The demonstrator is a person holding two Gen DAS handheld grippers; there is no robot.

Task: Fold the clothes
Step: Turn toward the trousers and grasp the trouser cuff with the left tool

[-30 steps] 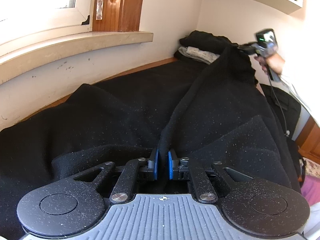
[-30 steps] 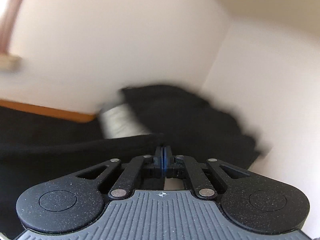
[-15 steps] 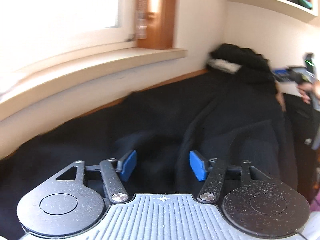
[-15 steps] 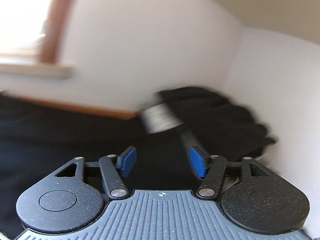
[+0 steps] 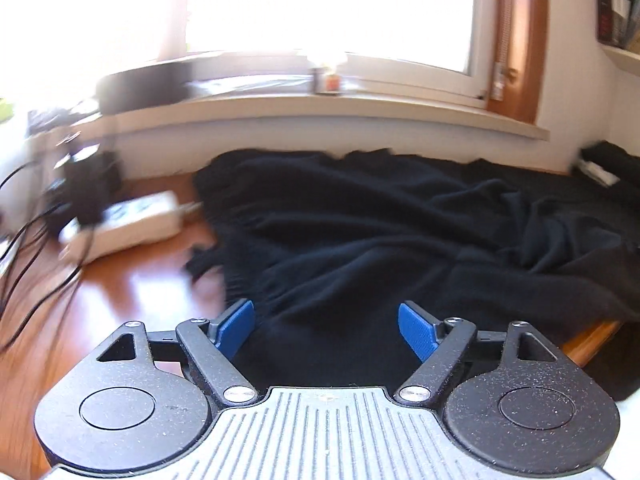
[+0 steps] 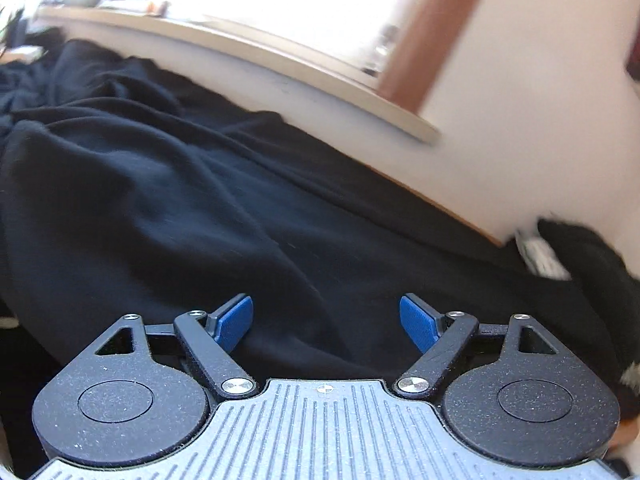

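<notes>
A black garment (image 5: 380,232) lies spread and creased on a wooden table (image 5: 120,292) under a window sill. In the left wrist view my left gripper (image 5: 326,330) hovers over the garment's near left part, its jaws opening, blue pads (image 5: 236,326) wide apart and pressing on nothing. In the right wrist view the same black garment (image 6: 180,192) fills the lower frame. My right gripper (image 6: 326,324) hangs just above the cloth, jaws opening too, with fabric below the gap but not pinched.
A white power strip (image 5: 128,224) with dark cables (image 5: 36,240) lies on the table left of the garment. A pile of dark and grey clothes (image 6: 576,260) sits in the far right corner by the wall. The window sill (image 5: 320,108) runs along the back.
Both grippers were shut on black cloth a second ago; both have let go and opened wide. Both views have swung left, from the corner pile toward the window.
</notes>
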